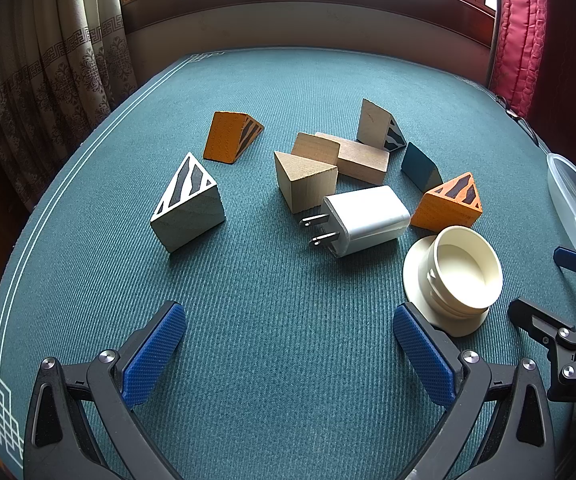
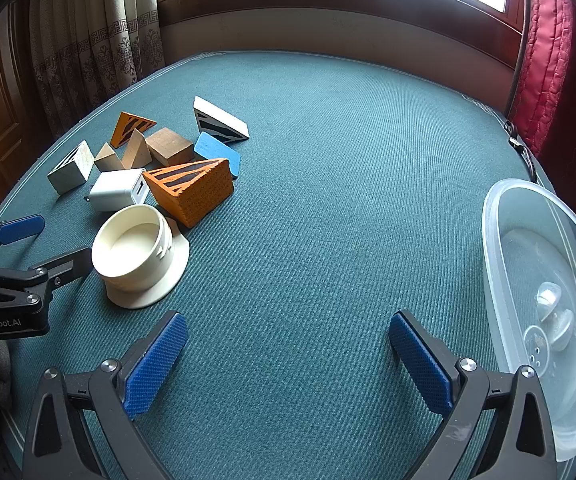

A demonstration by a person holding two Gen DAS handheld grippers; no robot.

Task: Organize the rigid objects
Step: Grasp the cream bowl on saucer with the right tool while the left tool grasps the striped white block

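Observation:
A cluster of rigid objects lies on the green table (image 1: pixel 267 340): a white plug adapter (image 1: pixel 364 218), a cream round fitting (image 1: pixel 454 278), an orange striped wedge (image 1: pixel 448 202), a zebra wedge (image 1: pixel 187 202), plain wooden blocks (image 1: pixel 308 178) and a blue block (image 1: pixel 420 166). My left gripper (image 1: pixel 290 350) is open and empty, in front of the cluster. My right gripper (image 2: pixel 288 364) is open and empty over bare cloth; the fitting (image 2: pixel 135 256) and adapter (image 2: pixel 117 190) lie to its left. The left gripper also shows in the right wrist view (image 2: pixel 43 244).
A clear plastic bowl (image 2: pixel 500 280) stands at the table's right edge, close to my right gripper; its rim shows in the left wrist view (image 1: pixel 568 196). Curtains hang at the left, a red cushion at the right, a window sill behind.

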